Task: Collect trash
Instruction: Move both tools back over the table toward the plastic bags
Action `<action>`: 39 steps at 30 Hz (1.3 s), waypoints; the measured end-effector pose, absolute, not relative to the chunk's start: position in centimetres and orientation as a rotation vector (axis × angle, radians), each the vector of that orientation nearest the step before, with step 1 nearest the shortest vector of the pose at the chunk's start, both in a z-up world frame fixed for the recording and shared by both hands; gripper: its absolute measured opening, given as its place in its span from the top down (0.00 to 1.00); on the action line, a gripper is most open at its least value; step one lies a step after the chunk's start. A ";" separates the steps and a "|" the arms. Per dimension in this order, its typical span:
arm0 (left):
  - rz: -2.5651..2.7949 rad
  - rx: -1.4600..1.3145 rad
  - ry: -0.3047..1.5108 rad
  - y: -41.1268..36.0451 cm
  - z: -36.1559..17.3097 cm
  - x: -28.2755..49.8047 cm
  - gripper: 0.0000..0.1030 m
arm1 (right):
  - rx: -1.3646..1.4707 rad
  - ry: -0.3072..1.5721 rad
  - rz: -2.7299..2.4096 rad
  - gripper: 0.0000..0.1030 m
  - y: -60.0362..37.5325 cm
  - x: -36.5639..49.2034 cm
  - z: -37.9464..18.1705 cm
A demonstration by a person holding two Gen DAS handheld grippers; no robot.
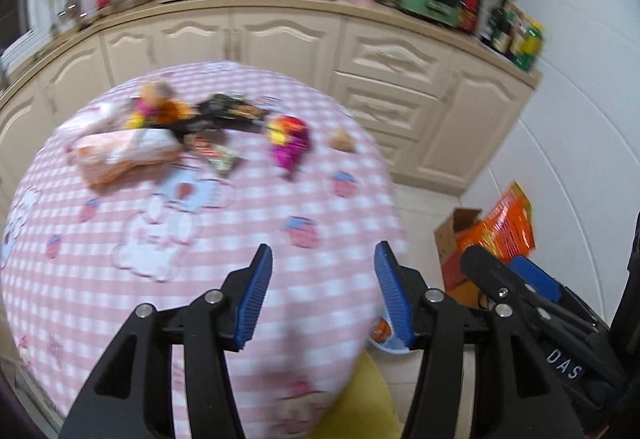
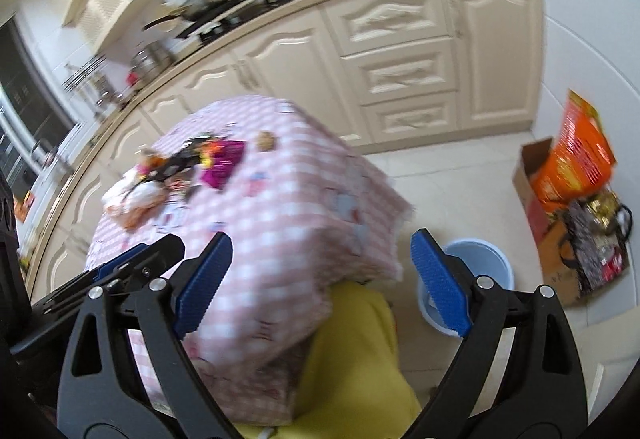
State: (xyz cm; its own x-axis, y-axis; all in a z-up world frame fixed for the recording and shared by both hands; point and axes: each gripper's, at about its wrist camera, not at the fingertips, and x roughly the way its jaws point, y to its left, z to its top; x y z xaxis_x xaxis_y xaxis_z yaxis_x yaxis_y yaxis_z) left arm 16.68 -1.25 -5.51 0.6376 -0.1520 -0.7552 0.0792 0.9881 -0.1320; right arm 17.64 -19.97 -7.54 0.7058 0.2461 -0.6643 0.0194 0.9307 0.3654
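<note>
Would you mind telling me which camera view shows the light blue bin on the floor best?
The right wrist view: the light blue bin shows its round rim and wall on the floor beside the table. In the left wrist view only a sliver of it peeks out behind the left gripper.

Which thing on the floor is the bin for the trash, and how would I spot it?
Start at the table with the pink checked cloth and drop your eye to the floor beside its hanging corner. There stands a pale blue bucket, round and open at the top. The nearby cardboard box with orange packaging and the dark patterned bag are both angular; only the bucket is round and blue.
</note>
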 end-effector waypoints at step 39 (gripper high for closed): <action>0.275 -0.427 0.900 24.9 -7.7 25.1 0.25 | 0.109 0.928 0.590 0.92 6.0 36.1 -9.0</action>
State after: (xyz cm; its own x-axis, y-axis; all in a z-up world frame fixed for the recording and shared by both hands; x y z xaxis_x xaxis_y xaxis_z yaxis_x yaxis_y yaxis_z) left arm 25.06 24.86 -7.70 0.5950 0.0528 -0.8020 -0.4043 0.8821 -0.2419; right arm 36.05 6.02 -9.03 0.4545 0.5228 -0.7212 -0.4312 0.8376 0.3354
